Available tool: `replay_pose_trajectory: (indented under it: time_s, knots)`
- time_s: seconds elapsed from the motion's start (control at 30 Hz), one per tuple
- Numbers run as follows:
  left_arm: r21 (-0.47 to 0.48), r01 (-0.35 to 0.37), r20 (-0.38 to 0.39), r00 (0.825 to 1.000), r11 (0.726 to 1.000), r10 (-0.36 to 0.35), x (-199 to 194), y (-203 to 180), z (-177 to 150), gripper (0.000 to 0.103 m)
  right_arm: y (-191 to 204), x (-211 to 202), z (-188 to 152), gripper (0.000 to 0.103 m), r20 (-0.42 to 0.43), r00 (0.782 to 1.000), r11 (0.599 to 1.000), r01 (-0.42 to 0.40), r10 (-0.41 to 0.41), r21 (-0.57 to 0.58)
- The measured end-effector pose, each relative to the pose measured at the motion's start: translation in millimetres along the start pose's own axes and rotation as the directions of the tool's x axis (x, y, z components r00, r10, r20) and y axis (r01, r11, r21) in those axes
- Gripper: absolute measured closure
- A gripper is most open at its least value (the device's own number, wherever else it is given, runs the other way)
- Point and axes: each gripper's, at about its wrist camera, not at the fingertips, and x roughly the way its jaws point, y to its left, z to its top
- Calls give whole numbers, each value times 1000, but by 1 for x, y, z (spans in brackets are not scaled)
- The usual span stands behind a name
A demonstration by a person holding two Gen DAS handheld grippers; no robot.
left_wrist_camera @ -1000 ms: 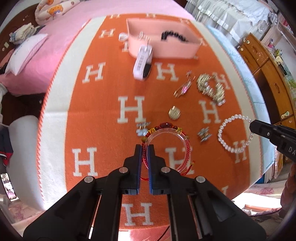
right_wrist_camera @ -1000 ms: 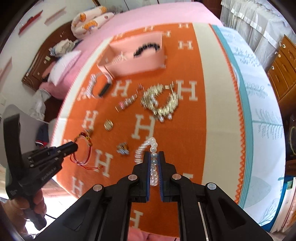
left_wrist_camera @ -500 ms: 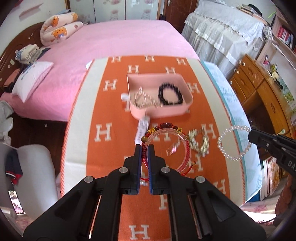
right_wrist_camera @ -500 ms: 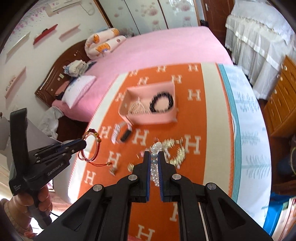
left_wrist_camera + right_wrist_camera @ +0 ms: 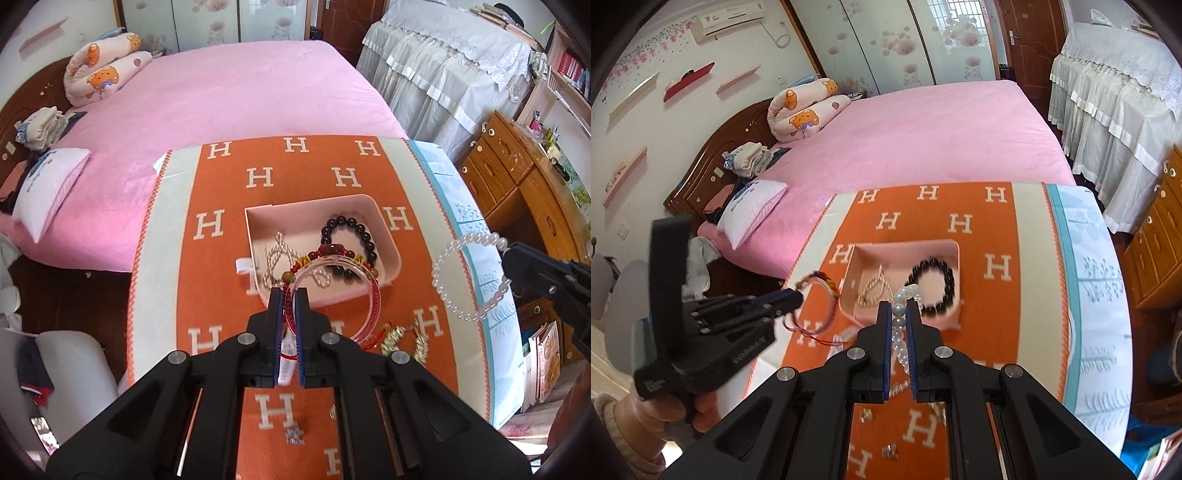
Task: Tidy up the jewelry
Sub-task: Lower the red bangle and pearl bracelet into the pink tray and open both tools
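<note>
left wrist view: the left claw is clamped on the rim of a clear bangle, which carries a red beaded cord bracelet with it. the grip is on the near edge of the ring, so the rest of the loop projects forward of the claw and hangs clear for release. the pink tray lies directly beyond the claw tips, on the orange blanket covering the surface. the tray already holds a dark bead bracelet and a pale chain, which marks it as the collection point.

right wrist view: the right claw is clamped on a pearl bracelet, gripped across the strand so the beads run between the pads and loop out ahead. the tray sits just beyond this claw as well. both pieces are judged to be in carry toward the tray.

loose gold pieces remain on the blanket, to the right of the left claw, and a small silver piece lies below the right claw. these await later pickup.
</note>
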Motion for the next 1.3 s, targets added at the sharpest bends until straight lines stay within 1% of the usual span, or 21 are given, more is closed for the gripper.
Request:
replay_pose_trajectory:
  time_s: [0.17, 0.3, 0.4, 0.57, 0.73, 0.87, 0.97, 1.03, 1.07, 1.1, 1.13, 1.17, 1.2, 1.27, 1.3]
  knots:
    - [13, 16, -20, 1000, 1000, -16, 38, 3, 25, 99, 1, 37, 27, 96, -20, 1000, 1000, 9, -9, 15]
    - [31, 17, -39, 999, 999, -16, 67, 3, 38, 99, -1, 72, 44, 96, -41, 999, 999, 22, -21, 28]
    - [34, 16, -62, 998, 999, -13, 92, 4, 44, 99, -5, 104, 55, 96, -74, 997, 999, 34, -31, 40]
    - [36, 0, -80, 997, 999, 3, 121, 5, 43, 99, -10, 152, 60, 96, -150, 988, 998, 44, -37, 42]
    - [48, -8, -90, 996, 999, 12, 137, 4, 41, 99, -10, 195, 55, 96, -227, 973, 998, 59, -52, 21]
    - [84, -34, -96, 994, 996, 42, 146, 2, 39, 99, -11, 221, 48, 96, -267, 960, 996, 91, -89, -5]
    - [93, -40, -97, 994, 995, 49, 150, 3, 38, 98, -14, 239, 43, 96, -309, 943, 992, 124, -124, -20]
    - [87, -26, -109, 993, 996, 35, 150, 4, 38, 95, -20, 249, 39, 96, -344, 930, 991, 133, -131, -17]
    - [81, -9, -116, 993, 997, 18, 150, 5, 38, 89, -22, 252, 38, 95, -354, 925, 990, 139, -135, -15]
    - [80, -6, -121, 993, 997, 16, 149, 6, 38, 77, -24, 254, 37, 94, -359, 923, 989, 146, -141, -13]
    - [81, -6, -114, 993, 997, 16, 148, 6, 38, 69, -27, 255, 36, 93, -360, 922, 988, 151, -145, -10]
    - [82, -5, -106, 994, 997, 14, 146, 7, 37, 53, -29, 255, 35, 91, -359, 922, 988, 152, -145, -8]
    - [82, -5, -96, 995, 997, 12, 143, 7, 37, 48, -30, 253, 34, 88, -356, 923, 988, 155, -147, -8]
    - [85, -11, -84, 996, 996, 18, 138, 7, 37, 48, -30, 247, 34, 84, -344, 926, 987, 162, -156, -10]
    - [86, -13, -82, 996, 996, 20, 136, 6, 37, 48, -31, 244, 33, 83, -335, 929, 987, 163, -158, -13]
